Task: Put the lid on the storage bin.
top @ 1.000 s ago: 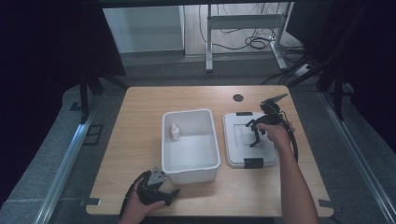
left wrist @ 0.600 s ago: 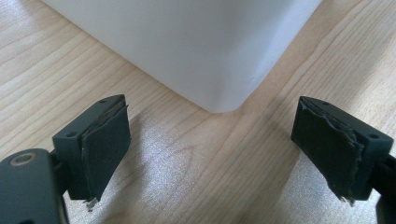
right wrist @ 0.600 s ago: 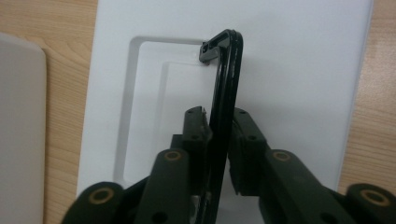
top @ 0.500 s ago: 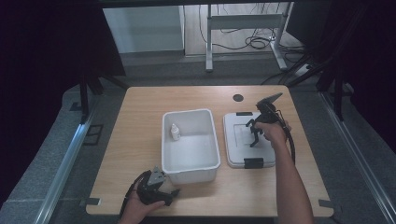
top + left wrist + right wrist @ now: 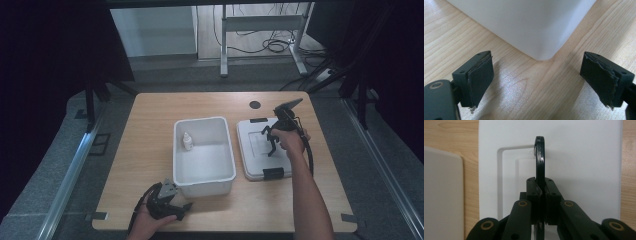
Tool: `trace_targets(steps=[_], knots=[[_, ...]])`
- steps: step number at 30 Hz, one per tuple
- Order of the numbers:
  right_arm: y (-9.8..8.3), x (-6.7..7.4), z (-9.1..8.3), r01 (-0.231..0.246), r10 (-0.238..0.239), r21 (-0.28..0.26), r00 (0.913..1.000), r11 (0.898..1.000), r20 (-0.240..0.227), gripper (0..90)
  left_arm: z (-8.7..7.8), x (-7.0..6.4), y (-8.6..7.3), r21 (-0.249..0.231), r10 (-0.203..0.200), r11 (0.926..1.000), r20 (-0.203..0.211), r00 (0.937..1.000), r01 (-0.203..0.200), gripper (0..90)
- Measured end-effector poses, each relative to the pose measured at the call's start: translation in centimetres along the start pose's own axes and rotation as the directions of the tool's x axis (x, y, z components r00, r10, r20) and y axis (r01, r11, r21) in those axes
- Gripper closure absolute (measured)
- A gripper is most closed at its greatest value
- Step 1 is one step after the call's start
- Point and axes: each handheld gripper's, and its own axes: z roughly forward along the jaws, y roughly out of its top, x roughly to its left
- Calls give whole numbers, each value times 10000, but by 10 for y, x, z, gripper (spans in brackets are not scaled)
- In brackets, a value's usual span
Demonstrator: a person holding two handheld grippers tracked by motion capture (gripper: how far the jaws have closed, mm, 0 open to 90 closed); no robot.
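Note:
A white lid (image 5: 255, 162) lies flat on the table to the right of a white bin (image 5: 176, 150). My right gripper (image 5: 271, 145) points down at the lid. In the right gripper view, my right gripper (image 5: 540, 186) is shut on the lid's thin black handle (image 5: 539, 157), which stands up edge-on between the pads. Its jaws have just been closing on it. A small white bottle (image 5: 187, 142) stands inside the bin at its left wall. My left gripper (image 5: 181, 206) rests open at the bin's near left corner (image 5: 524, 22), with only bare table between its pads (image 5: 481, 72).
The wooden table (image 5: 145, 125) has a dark round hole (image 5: 255, 105) near its far edge. Black latches sit at the lid's near end (image 5: 272, 173) and far end (image 5: 258, 120). The right gripper's cable (image 5: 310, 155) hangs beside the forearm. A desk frame and cables lie on the floor beyond.
The right hand has shifted slightly over the lid, and its gripper sits on the handle. The left hand and gripper have stayed in place.

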Motion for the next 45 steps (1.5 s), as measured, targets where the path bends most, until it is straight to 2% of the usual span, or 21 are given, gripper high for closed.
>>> trace_targets(steps=[11, 23, 28, 40, 45], knots=[[-2, 8, -21, 206, -208, -182, 9998, 9996, -72, 854, 0, 0, 0, 5, 9, 10000, 6, 10000, -9, 115], [-6, 20, -55, 445, -453, -448, 9988, 9980, -171, 854, 1, 0, 0, -6, -9, 10000, 7, 10000, 9, 115], [-8, 28, -68, 648, -645, -331, 9979, 9973, 106, 854, 1, 0, 1, -5, -10, 10000, 12, 10000, 10, 116], [-9, 49, -90, 980, -991, -553, 9949, 9936, -186, 853, 1, 0, 1, 8, -8, 10000, 20, 10000, 8, 115], [-9, 55, -97, 933, -956, -701, 9950, 9932, -304, 853, 0, 0, 1, 23, 13, 10000, 25, 10000, -13, 116]])
